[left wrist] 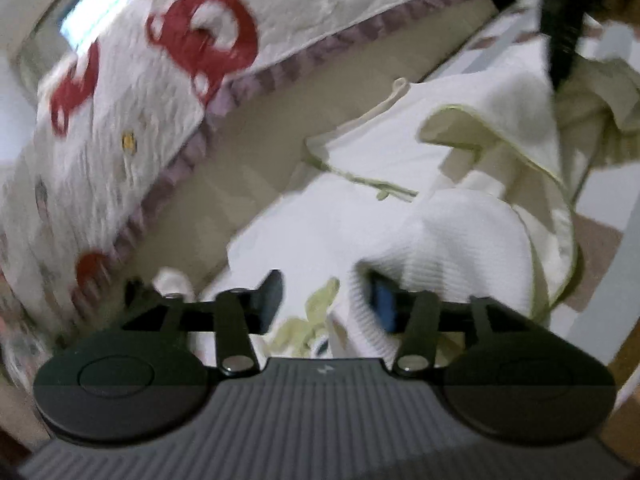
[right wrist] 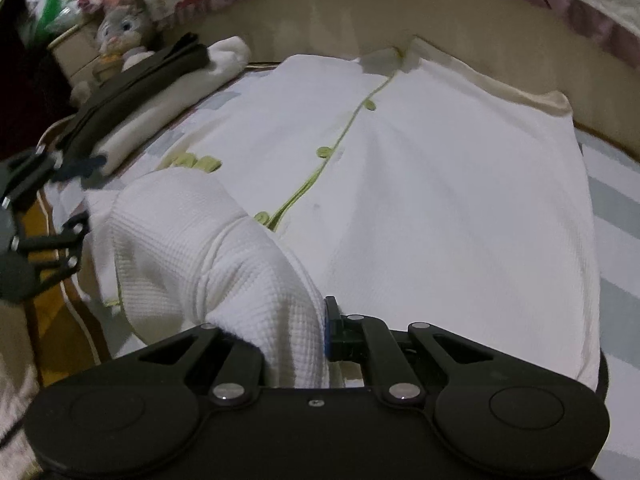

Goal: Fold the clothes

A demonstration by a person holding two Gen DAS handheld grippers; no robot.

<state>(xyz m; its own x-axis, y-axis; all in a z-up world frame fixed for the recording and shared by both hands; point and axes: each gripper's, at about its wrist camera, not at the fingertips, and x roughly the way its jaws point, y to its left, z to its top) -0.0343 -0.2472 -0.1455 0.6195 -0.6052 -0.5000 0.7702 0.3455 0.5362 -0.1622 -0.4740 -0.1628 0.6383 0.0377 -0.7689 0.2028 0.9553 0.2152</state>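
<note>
Right wrist view: white waffle shirt [right wrist: 440,184] lies front-up and buttoned on the bed [right wrist: 616,196]. Right gripper [right wrist: 296,336] is clamped on a bunched sleeve [right wrist: 208,240]; left gripper [left wrist: 324,300] is parted, gripping nothing. Folding barely started, body unfolded.

White waffle-weave garment [right wrist: 440,200] with green trim, red-patterned quilt [left wrist: 140,100]

One white waffle-knit garment [right wrist: 420,184] with green trim lies spread on the bed, showing three green buttons [right wrist: 323,152] along its placket. Two grippers are visible: the right gripper [right wrist: 296,336] near, the left gripper [right wrist: 76,200] far left. One grey plush rabbit [right wrist: 120,28] sits far left.
</note>
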